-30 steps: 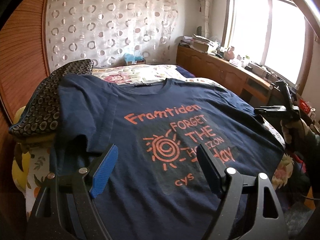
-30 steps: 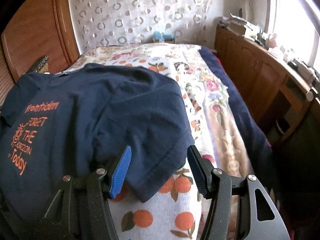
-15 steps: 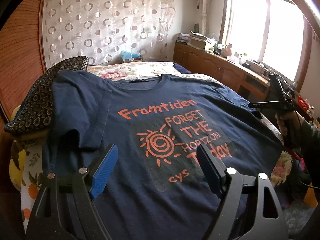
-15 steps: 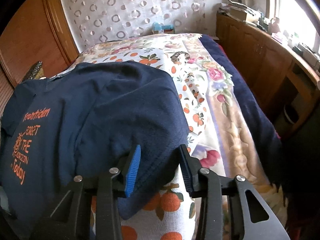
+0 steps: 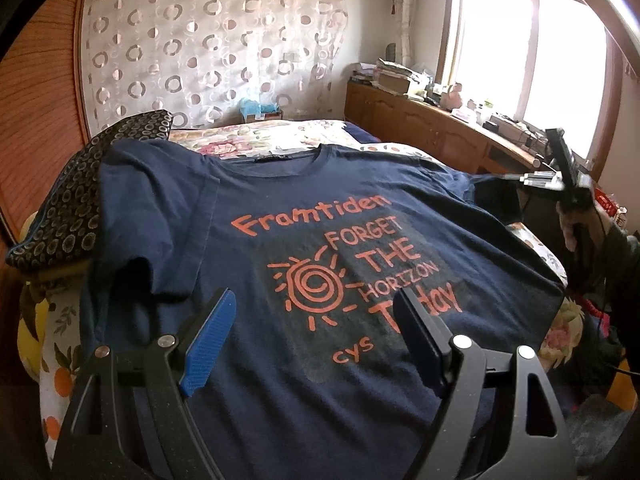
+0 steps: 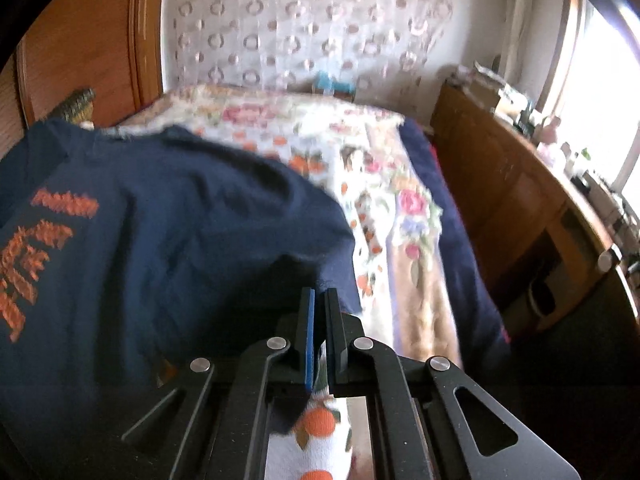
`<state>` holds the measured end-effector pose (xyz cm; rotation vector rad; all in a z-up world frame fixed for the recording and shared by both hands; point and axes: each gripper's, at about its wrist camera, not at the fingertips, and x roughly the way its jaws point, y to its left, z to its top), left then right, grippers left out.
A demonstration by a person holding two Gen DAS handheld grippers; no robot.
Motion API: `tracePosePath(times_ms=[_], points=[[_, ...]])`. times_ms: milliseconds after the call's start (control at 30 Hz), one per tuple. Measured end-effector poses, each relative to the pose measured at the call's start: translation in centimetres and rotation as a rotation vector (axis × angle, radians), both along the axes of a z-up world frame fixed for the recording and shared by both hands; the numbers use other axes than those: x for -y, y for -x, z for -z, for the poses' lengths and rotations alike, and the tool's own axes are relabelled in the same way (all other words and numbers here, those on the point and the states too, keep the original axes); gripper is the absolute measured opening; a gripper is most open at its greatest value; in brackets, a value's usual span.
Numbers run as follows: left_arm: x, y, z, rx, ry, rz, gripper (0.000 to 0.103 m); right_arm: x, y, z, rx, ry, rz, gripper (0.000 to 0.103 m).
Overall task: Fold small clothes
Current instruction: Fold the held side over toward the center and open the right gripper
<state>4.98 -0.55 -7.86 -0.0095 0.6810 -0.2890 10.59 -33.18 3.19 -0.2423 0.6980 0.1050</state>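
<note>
Right gripper (image 6: 319, 300) pinches the sleeve of a navy T-shirt (image 5: 320, 260) spread on the bed (image 6: 384, 200).
Left gripper (image 5: 314, 320), 2 fingers spread, hovers over the hem; collar points toward the far curtain. Right view is blurred.

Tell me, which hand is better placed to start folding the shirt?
The right: its hand-held gripper is shut on the shirt sleeve edge. The left hand-held gripper hangs open above the print.

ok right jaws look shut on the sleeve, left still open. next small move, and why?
Probably lift the right gripper and carry the sleeve inward over the navy T-shirt: its jaws stand pinched on the sleeve hem, while the left gripper hovers open above the print.
</note>
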Motion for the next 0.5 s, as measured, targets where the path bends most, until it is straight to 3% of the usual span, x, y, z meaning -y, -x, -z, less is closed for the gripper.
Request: tracePosePath(times_ms=[267,433,500], points=[[-0.6,0.1,-0.2,0.005,0.004,-0.020,0.081,-8.0,1.8,-3.4,0.097,-0.035,-0.207,0.004],[-0.7,0.3,-0.1,0.006,0.006,-0.026,0.081,-13.6,2.7,-2.3,0.030,-0.101,-0.366,0.004],[-0.7,0.3,-0.2,0.008,0.005,-0.026,0.081,-14.3,2.5,-1.6,0.021,-0.095,-0.382,0.012]])
